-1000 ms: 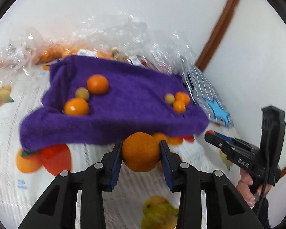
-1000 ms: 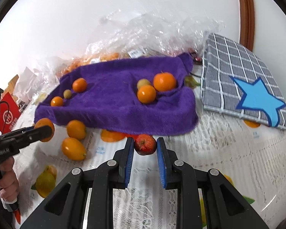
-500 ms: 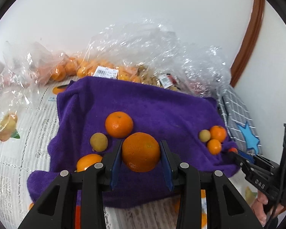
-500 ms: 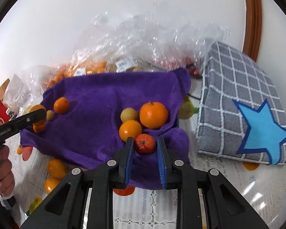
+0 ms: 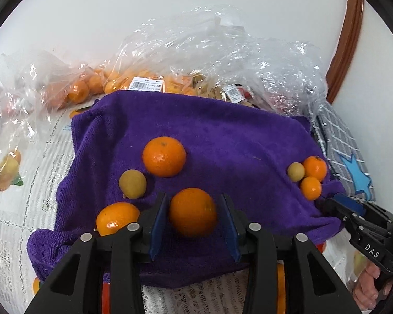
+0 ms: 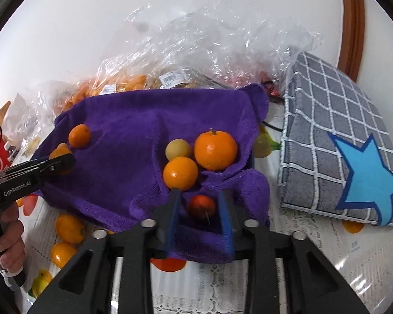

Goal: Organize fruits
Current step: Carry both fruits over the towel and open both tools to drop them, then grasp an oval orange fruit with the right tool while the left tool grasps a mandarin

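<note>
Two fruits sit between our fingers at this moment, one per side. Our left hand-held gripper (image 5: 194,222) has its jaws spread a little wider than the orange (image 5: 193,211) between them: a sliver of purple towel (image 5: 222,141) shows on either side of the fruit, so we judge the orange is resting on the cloth rather than pinched. Ahead of those fingertips lie a larger mandarin (image 5: 164,156) and a yellow-green fruit (image 5: 132,183), with another orange (image 5: 117,217) just beside the left finger.

Our right hand-held gripper (image 6: 199,209) also stands parted, and the small red fruit (image 6: 201,206) lies loose between the blue pads, stem toward us, nearer the left pad than the right. Directly beyond its fingertips are a small orange (image 6: 180,173), a pale round fruit (image 6: 178,149) and a stemmed mandarin (image 6: 215,150), bunched together and touching.

Both fruits lie dead centre in their grippers, so what matters for the coming move is straight back along the fingers: pulling out sideways would nudge either round fruit and set it rolling on the rumpled towel. More oranges wait on the bench (image 6: 314,256), to the left of and below the towel's near edge, closer to our left hand.
</note>
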Tool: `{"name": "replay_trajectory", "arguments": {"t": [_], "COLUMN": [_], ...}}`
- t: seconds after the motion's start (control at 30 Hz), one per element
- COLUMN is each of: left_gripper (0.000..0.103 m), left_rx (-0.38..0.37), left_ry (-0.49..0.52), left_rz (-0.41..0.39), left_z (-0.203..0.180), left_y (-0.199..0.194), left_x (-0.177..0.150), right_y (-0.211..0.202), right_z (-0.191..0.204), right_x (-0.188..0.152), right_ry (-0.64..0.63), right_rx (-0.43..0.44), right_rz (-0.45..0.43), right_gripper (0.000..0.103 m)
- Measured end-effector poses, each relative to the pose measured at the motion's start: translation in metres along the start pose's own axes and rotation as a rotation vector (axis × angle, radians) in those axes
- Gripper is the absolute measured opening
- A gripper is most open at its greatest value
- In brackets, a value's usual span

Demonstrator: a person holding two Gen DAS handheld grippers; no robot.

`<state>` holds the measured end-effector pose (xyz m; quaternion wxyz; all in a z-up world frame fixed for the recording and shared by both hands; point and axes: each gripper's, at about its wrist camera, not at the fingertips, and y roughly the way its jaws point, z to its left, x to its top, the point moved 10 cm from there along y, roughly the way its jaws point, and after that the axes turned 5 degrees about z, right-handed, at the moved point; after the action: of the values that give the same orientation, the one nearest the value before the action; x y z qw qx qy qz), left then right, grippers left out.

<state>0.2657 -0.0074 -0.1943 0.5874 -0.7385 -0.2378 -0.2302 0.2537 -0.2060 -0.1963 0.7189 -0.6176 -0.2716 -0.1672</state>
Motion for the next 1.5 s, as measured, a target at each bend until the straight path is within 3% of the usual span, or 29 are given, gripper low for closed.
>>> {"name": "replay_trajectory", "arguments": {"t": [0.13,0.27,0.43,0.57,0.77,0.87,1.13,1.4,1.5], "left_gripper": [0.044,0.048,0.048,0.048,0.048,0.048,0.048,0.048,0.048], "left_rx": [-0.062,-0.081,-0.083,-0.071,-0.075,-0.076,-0.130,-0.294,-0.263], "left_ry": [-0.040,-0.057,-0.094,-0.103,-0.109,-0.106,0.017,0.120,0.190], "left_rz": [-0.047,-0.124,-0.142,-0.148,-0.157,-0.152,-0.115,0.070,0.118], "left_z": [0.001,0.009,0.031,0.043,0.052,0.052,0.011,-0.063,-0.084], "left_y": [-0.020,-0.045,-0.061,-0.070,-0.078,-0.076,-0.071,-0.044,-0.036], "left_x": [0.004,0.005,-0.009,-0.018,-0.025,-0.027,-0.045,-0.083,-0.098], "right_y": [-0.013,-0.044,-0.063,-0.052,-0.027,-0.020,-0.042,-0.062,-0.070], "right_z": [-0.001,0.012,0.056,0.098,0.125,0.129,0.092,0.025,0.007], "right_x": [0.001,0.001,-0.019,-0.042,-0.062,-0.067,-0.068,-0.076,-0.080], "right_ry": [0.022,0.048,-0.011,-0.099,-0.190,-0.214,-0.122,-0.021,0.003], "right_rx": [0.016,0.033,0.105,0.163,0.146,0.126,0.104,0.035,0.016], "right_rz": [-0.031,-0.099,-0.095,-0.031,0.039,0.070,0.022,0.000,-0.010], "right_gripper": [0.052,0.052,0.052,0.052,0.051,0.038,0.038,0.038,0.038]}}
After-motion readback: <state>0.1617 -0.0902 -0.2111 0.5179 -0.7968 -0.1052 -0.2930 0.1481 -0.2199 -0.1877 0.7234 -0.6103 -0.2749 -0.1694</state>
